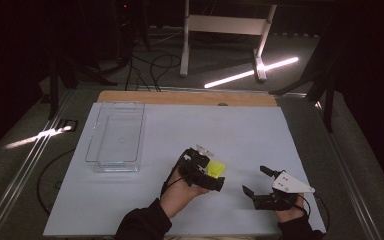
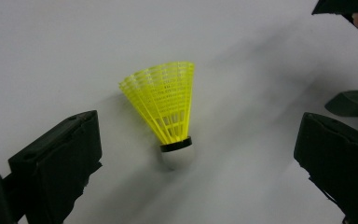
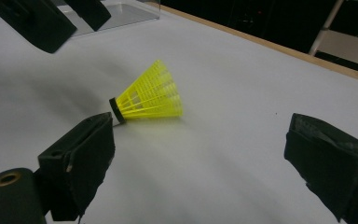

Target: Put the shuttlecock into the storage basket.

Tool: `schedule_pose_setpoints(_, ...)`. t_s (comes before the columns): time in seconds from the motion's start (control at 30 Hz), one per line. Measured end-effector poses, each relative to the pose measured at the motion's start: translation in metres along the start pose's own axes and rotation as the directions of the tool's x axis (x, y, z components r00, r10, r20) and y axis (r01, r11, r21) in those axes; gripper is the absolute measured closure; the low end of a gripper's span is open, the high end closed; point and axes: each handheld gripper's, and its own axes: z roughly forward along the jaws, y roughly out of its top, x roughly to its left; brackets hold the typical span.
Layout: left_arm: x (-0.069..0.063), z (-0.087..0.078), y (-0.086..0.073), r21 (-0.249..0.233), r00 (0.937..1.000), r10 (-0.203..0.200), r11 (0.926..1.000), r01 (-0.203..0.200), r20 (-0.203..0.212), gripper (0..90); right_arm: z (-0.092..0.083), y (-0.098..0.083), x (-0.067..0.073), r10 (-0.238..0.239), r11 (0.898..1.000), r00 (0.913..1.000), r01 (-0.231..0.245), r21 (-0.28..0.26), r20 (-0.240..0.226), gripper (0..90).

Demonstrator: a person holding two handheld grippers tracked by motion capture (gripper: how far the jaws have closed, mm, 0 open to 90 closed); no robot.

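A yellow plastic shuttlecock [image 1: 217, 168] with a black band at its cork lies on its side on the white table top [image 1: 240, 130]. My left gripper [image 1: 203, 171] hangs right over it, open. In the left gripper view the shuttlecock [image 2: 165, 105] lies between the wide-apart jaws of the left gripper [image 2: 198, 140], touching neither. My right gripper [image 1: 254, 179] stands open a little to the right, pointed at the shuttlecock [image 3: 149, 98]. In its own view the right gripper [image 3: 205, 144] has nothing between its jaws, and the cork sits near the left one.
A clear plastic box [image 1: 115, 136] stands empty at the left of the table, also seen as the clear box [image 3: 121, 9] far off. The wooden table edge [image 1: 185, 97] runs along the back. Beyond it are a white stand's legs [image 1: 220, 30] and floor cables.
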Motion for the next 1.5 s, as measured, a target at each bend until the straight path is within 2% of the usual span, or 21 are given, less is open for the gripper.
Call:
schedule_pose_setpoints(0.57, 0.005, 0.030, -0.012, 0.027, 0.9985, -0.054, 0.9982, 0.054, -0.006, 6.2, 0.001, 0.000, 0.001, -0.001, 1.000, 1.0000, 0.001, 0.009, -0.004, 8.8)
schedule_pose_setpoints(0.7, 0.005, 0.034, -0.015, 0.028, 0.9977, -0.062, 0.9976, 0.063, -0.027, 8.2, 0.001, 0.000, 0.002, -0.004, 1.000, 1.0000, 0.004, 0.011, -0.002, 8.9)
schedule_pose_setpoints(0.9, 0.004, 0.042, -0.021, 0.043, 0.9969, -0.069, 0.9966, 0.071, -0.038, 17.0, 0.001, 0.000, 0.001, -0.003, 1.000, 1.0000, 0.003, 0.009, 0.000, 8.9)
schedule_pose_setpoints(1.03, 0.004, 0.047, -0.025, 0.050, 0.9949, -0.079, 0.9953, 0.082, -0.062, 20.1, 0.000, 0.000, 0.002, -0.001, 1.000, 1.0000, 0.001, 0.009, 0.002, 8.9)
schedule_pose_setpoints(1.17, 0.003, 0.054, -0.030, 0.068, 0.9941, -0.081, 0.9939, 0.086, -0.072, 29.0, 0.000, 0.000, 0.001, -0.003, 1.000, 1.0000, 0.003, 0.008, 0.003, 8.9)
schedule_pose_setpoints(1.33, -0.003, 0.058, -0.033, 0.059, 0.9914, -0.072, 0.9951, 0.079, -0.109, 37.0, 0.000, 0.000, 0.001, -0.003, 1.000, 1.0000, 0.003, 0.009, 0.004, 8.9)
schedule_pose_setpoints(1.5, -0.004, 0.059, -0.032, 0.050, 0.9887, -0.077, 0.9952, 0.084, -0.129, 43.8, 0.001, 0.000, 0.001, -0.003, 1.000, 1.0000, 0.003, 0.011, 0.003, 8.8)
